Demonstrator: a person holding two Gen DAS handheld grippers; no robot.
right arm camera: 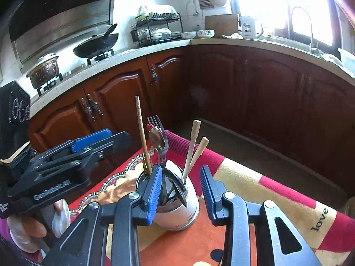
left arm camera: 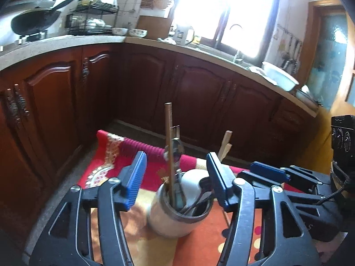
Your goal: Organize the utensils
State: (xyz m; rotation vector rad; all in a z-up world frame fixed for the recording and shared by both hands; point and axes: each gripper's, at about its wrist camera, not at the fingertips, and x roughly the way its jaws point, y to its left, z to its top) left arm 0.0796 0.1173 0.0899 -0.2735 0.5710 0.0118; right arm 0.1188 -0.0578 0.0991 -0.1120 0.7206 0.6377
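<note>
Kitchen, red patterned bench cloth [right arm camera: 277,190]. Both my grippers, left gripper [left arm camera: 176,177] and right gripper [right arm camera: 180,188], stood released, empty; I judged a careless withdrawal could topple the white ceramic utensil jar [right arm camera: 184,208].

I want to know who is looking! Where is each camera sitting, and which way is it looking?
Left wrist view: sits on the left gripper, looking forward and downward past its open blue fingers at the utensil holder; the right gripper shows at its right.
Right wrist view: sits on the right gripper, looking downward at the same holder; the left gripper and a gloved hand show at its left.
Both share the holder, the colourful cloth and the kitchen cabinets.
</note>
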